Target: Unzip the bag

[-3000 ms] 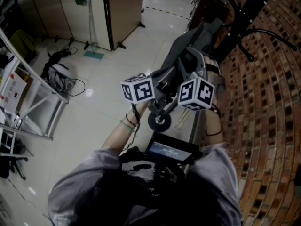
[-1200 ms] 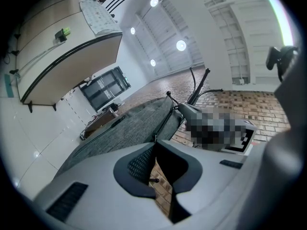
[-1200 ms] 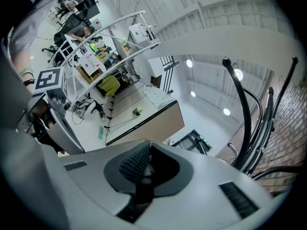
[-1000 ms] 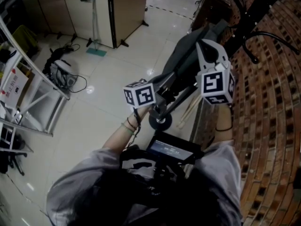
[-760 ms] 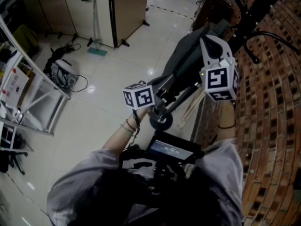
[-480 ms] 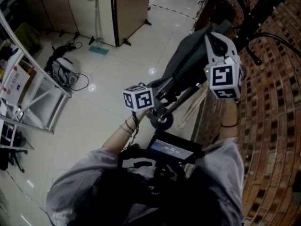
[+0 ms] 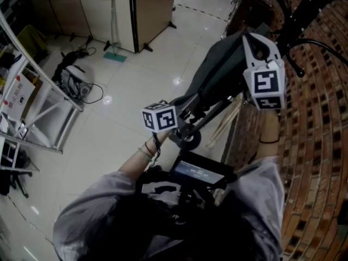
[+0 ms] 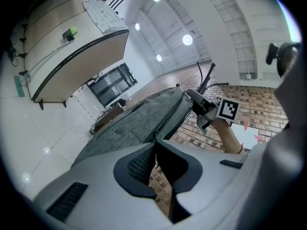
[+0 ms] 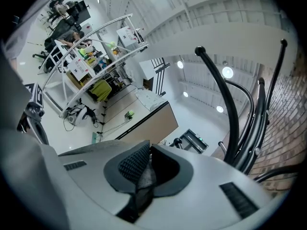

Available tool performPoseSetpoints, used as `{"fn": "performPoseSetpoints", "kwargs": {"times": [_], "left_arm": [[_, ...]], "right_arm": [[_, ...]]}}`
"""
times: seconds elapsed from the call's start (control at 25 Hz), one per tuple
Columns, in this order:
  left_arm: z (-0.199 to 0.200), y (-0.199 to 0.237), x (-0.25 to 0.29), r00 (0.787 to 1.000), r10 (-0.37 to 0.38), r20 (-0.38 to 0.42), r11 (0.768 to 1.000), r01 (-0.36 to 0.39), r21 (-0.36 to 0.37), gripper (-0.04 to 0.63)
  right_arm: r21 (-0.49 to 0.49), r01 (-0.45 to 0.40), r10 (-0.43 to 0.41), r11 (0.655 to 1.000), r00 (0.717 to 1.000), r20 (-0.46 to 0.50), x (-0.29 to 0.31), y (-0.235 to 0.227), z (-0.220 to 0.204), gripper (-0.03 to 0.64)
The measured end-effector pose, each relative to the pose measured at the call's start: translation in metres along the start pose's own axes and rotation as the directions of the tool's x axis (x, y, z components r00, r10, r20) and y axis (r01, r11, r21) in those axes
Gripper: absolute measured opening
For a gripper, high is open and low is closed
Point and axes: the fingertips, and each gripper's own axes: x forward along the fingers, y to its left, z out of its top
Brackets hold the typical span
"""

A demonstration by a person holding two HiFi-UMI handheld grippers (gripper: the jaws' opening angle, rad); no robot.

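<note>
Moved: right gripper (image 9: 147,151), higher, pinching grey bag (image 7: 215,78) fabric.
Left gripper (image 8: 155,150): clamped on bag edge.
Technique: keep taut between grippers.

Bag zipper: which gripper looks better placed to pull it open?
Probably the right gripper: it's shut on the far end of the bag, while the left gripper pinches its near end, steadying it.

The left forearm (image 7: 136,159) reaches forward and low, and its left claw (image 8: 154,147) has the jaws pressed together. The right forearm (image 7: 268,135) stretches higher and further out, its right claw (image 9: 147,150) pinching a fold of the grey bag (image 9: 145,176).
</note>
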Motion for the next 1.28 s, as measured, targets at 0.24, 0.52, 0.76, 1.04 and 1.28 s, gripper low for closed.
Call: {"fn": "performPoseSetpoints", "kwargs": {"times": [0.24, 0.52, 0.76, 1.04, 1.28], "left_arm": [[-0.009, 0.008, -0.005, 1.000, 0.011, -0.021, 1.000, -0.011, 0.015, 0.014], [-0.018, 0.015, -0.008, 1.000, 0.012, -0.021, 1.000, -0.012, -0.001, 0.014], [-0.018, 0.016, -0.008, 1.000, 0.012, -0.026, 1.000, -0.012, 0.008, 0.014], [-0.018, 0.015, -0.006, 1.000, 0.022, -0.020, 1.000, -0.022, 0.006, 0.015], [-0.018, 0.017, -0.007, 1.000, 0.011, -0.024, 1.000, -0.011, 0.005, 0.017]], "right_arm": [[0.028, 0.003, -0.003, 1.000, 1.000, 0.006, 0.004, -0.007, -0.002, 0.018], [0.050, 0.008, -0.008, 0.999, 1.000, 0.005, 0.010, -0.014, -0.004, 0.020], [0.101, 0.008, -0.009, 0.995, 1.000, 0.007, 0.017, -0.020, -0.009, 0.020], [0.094, 0.016, -0.015, 0.995, 1.000, -0.012, 0.024, -0.023, -0.011, 0.020], [0.079, 0.032, -0.031, 0.996, 0.999, -0.022, 0.023, -0.022, -0.011, 0.020]]}}
